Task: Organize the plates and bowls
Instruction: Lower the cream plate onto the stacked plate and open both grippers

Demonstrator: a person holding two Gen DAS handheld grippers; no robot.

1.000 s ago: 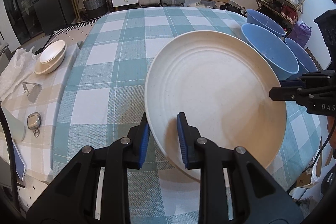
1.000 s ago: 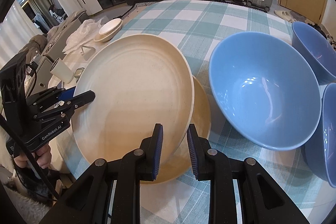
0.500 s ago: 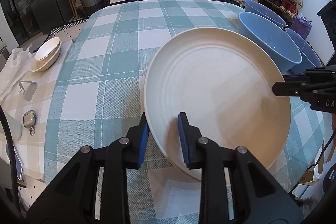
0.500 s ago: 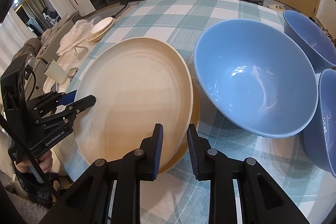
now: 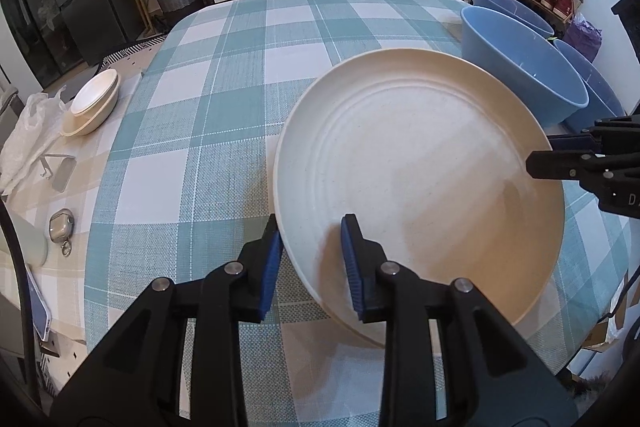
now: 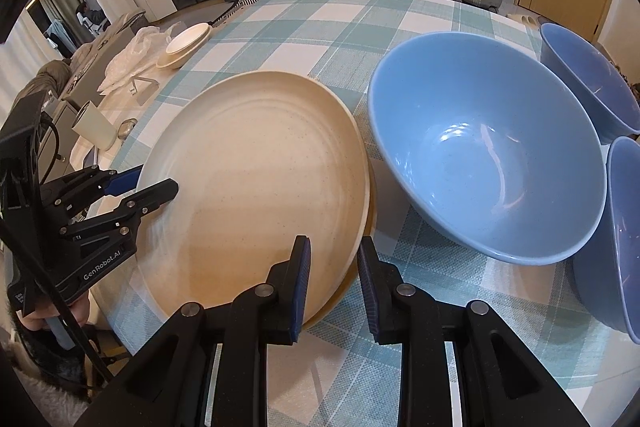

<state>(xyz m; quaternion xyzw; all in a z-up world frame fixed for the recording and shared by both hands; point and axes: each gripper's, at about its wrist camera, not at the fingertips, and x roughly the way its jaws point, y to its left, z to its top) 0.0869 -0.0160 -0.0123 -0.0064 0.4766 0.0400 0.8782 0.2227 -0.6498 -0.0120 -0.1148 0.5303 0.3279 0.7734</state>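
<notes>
At the far left edge of the table [image 5: 224, 75], beyond the checked cloth, a small stack of cream bowls [image 5: 94, 103] sits beside a crumpled white bag [image 5: 28, 143], with a small metal stand [image 5: 58, 169], a keyring case [image 5: 61, 227] and a pale cup [image 6: 94, 127] near them; the left gripper [image 5: 312, 255] straddles the near-left rim of the cream plate [image 5: 420, 179], one blue pad under the rim and the other on the upper face, and whether both pads actually press cannot be told, though the gap between them is narrow; the plate lies almost flat on a second cream plate [image 6: 370, 203], whose edge peeks out along the right side in the right wrist view; the right gripper [image 6: 334, 283] straddles the opposite rim of the top plate in the same way, its fingers close together with a sliver of space showing at the outer pad, so a firm clamp cannot be confirmed; just right of the plates stands a large blue bowl [image 6: 488, 167], upright and empty, its side close against the plate stack; further right two more blue bowls sit near the table's edge, a far blue bowl [image 6: 584, 79] and a near blue bowl [image 6: 616, 239].
</notes>
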